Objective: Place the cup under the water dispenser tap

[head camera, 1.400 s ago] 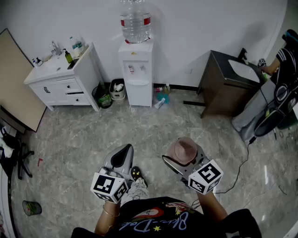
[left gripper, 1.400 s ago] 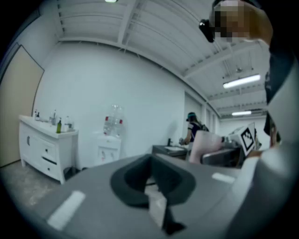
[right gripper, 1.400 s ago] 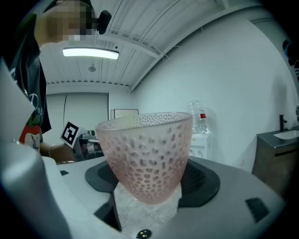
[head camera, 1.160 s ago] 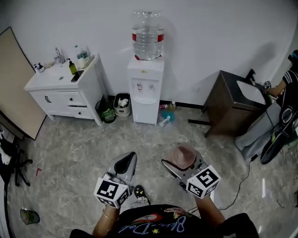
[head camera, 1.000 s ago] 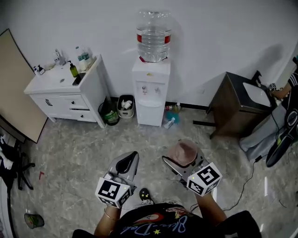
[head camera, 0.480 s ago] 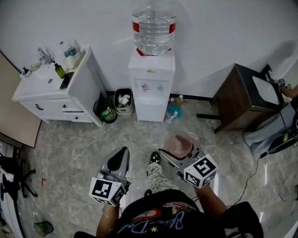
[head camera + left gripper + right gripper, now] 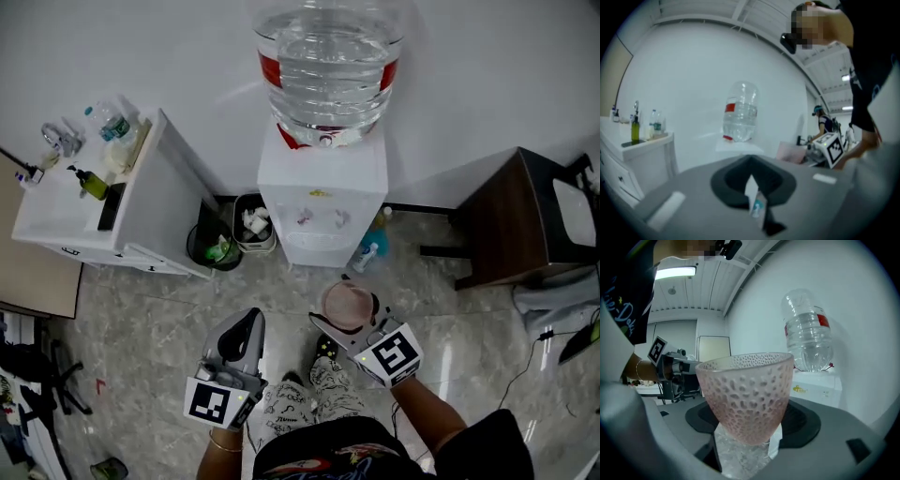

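Note:
A pink dimpled glass cup (image 7: 347, 304) stands upright in my right gripper (image 7: 349, 321), whose jaws are shut on its clear base. In the right gripper view the cup (image 7: 747, 397) fills the middle, held by the right gripper (image 7: 744, 448). The white water dispenser (image 7: 323, 202) with its big clear bottle (image 7: 328, 66) stands just ahead against the wall; its two taps (image 7: 322, 218) are beyond the cup, a short way off. My left gripper (image 7: 240, 333) hangs to the left of the cup, shut and holding nothing; the left gripper (image 7: 754, 199) shows its jaws pressed together.
A white sink cabinet (image 7: 141, 225) stands left of the dispenser, with two bins (image 7: 234, 239) between them. A dark brown cabinet (image 7: 516, 225) is at the right. Small bottles (image 7: 370, 251) lie by the dispenser's foot. Another person (image 7: 824, 124) stands far off.
The dispenser has come much closer and larger in the head view as I walked toward it. Both grippers keep their pose; the cup stays held in the right one.

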Tool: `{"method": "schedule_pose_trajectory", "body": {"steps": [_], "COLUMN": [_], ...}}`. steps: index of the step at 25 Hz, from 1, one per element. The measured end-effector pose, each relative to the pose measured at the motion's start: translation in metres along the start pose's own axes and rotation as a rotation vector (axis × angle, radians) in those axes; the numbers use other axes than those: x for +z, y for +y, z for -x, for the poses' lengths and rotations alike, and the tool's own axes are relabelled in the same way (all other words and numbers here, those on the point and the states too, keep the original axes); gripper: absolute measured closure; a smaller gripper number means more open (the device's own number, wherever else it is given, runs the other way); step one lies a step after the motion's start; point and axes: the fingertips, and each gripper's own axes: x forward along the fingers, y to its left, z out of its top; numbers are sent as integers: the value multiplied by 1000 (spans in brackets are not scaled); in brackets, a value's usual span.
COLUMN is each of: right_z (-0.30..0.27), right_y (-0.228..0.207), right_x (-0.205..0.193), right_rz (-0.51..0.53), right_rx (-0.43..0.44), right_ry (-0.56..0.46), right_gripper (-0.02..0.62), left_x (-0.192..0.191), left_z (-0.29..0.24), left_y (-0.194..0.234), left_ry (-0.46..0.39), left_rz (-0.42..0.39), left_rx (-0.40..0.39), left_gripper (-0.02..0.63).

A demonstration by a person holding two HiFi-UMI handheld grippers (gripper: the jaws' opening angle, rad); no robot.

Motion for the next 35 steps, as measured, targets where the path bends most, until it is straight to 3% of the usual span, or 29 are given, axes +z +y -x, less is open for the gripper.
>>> {"method": "schedule_pose_trajectory", "body": {"steps": [5,11,18,21,25,30,35], "right_z": [-74,-158,-240,-260,-278,-291,-299], "right_y": [-44,-90,-144,-159,-170,-187,-191], "right_x": [-67,-168,-265,-297,-322,-336,-341], "right_rz": [-24,-116,-160,-155,-192,-196,-154], "right_rx": [-55,-211,-378,-422,-469,-523,-540], "right_ry": [65,102,166,210,226,207,196], "right_gripper": [236,236,236,236,236,236,236], "left_x": [-67,-152,-235,-256,-269,-278,-282], "left_z": [-57,-108,-146,-155,-164,-170,-175], "left_y": [41,85,130,138,144,154,150], "left_ry": [57,137,172,181,153,184,187], "left_rz": [66,86,87,99,186,127,140], "left_rx": [-15,-35,-36,-47,-78,-64,-90], "left_gripper": [607,607,607,607,607,607,607]}}
